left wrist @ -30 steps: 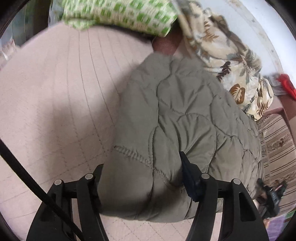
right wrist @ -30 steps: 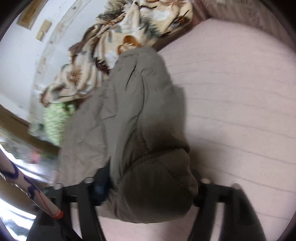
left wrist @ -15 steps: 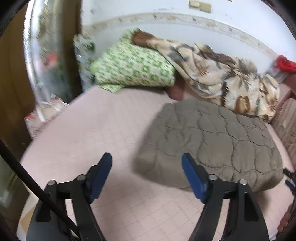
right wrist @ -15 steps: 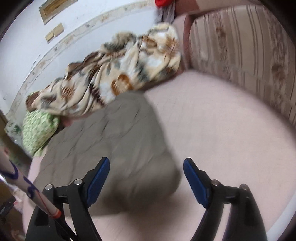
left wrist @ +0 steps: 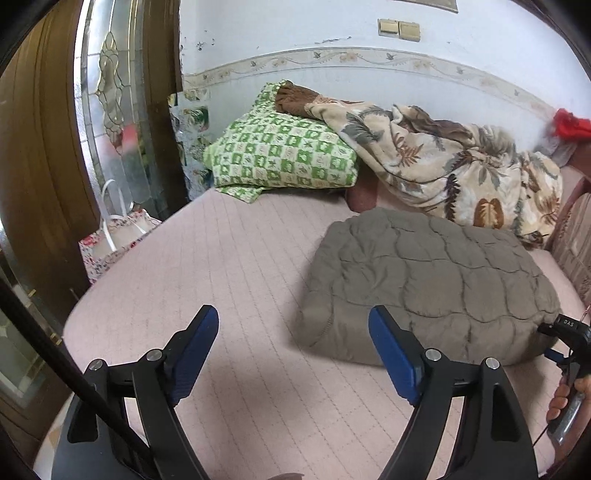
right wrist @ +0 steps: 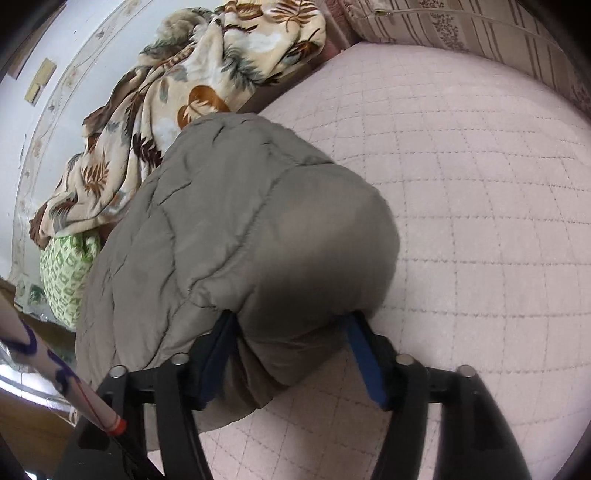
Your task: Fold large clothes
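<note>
A folded grey quilted jacket (left wrist: 432,284) on a pink bed (left wrist: 236,266), nearer the right edge than the left. Puffy, with wavy stitch lines across the top. Not touching the bed's left edge at all.

Left gripper (left wrist: 293,347) over the bed near its front edge, with blue fingers (left wrist: 391,354) spread wide and nothing between them. Just beside the jacket's front left corner, but not on it.

Right gripper (right wrist: 288,354) at the jacket's (right wrist: 236,229) front right corner. Blue fingers (right wrist: 364,362) on either side of a fat fold of grey cloth, with the cloth bulging up and over them. Fingers fairly wide apart and maybe pressing the cloth, but too blurry here to tell a real grip from a loose touch. Part of a hand (left wrist: 569,395) on the right gripper's handle, seen at the far right of the left view.

At the back edge of the bed, by the wall: a green checked pillow (left wrist: 280,151) toward the left corner, and a cream blanket with brown leaves (left wrist: 454,166) bunched up toward the right, just behind the jacket. A striped headboard (right wrist: 480,26) along the bed's right edge. A small flowery bag (left wrist: 118,236) off the left edge, next to a wooden door (left wrist: 40,155).
</note>
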Demonstrator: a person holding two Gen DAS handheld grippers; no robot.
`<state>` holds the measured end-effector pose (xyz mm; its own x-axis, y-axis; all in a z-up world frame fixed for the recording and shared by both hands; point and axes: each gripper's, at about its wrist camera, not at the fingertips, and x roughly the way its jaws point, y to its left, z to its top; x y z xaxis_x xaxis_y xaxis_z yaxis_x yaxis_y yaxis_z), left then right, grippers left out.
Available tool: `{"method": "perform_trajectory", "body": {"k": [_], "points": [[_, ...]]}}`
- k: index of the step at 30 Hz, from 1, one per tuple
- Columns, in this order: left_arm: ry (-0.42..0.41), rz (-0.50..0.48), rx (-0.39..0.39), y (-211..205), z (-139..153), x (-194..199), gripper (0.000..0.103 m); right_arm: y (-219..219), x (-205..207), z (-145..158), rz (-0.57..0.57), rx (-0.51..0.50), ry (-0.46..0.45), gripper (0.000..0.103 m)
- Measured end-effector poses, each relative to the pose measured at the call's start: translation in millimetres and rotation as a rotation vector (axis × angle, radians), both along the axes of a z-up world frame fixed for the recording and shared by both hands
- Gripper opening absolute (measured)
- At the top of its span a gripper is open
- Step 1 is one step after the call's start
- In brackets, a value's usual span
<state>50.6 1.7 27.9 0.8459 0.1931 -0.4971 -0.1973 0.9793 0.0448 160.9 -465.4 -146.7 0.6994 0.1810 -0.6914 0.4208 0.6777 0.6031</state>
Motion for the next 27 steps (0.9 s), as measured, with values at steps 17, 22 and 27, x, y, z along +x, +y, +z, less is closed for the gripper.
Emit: {"method": "perform_trajectory", "body": {"k": [17, 22, 27], "points": [[0.094, -0.056, -0.004, -23, -38, -36, 0.084, 121, -154, 81, 0.091, -0.505, -0.221, 0.092], [0.109, -0.095, 0.009, -31, -44, -47, 0.084, 156, -165, 61, 0.165, -0.582, -0.17, 0.092], [0.128, -0.127, 0.009, -38, -47, -51, 0.084, 171, -168, 60, 0.161, -0.682, -0.177, 0.092]]}}
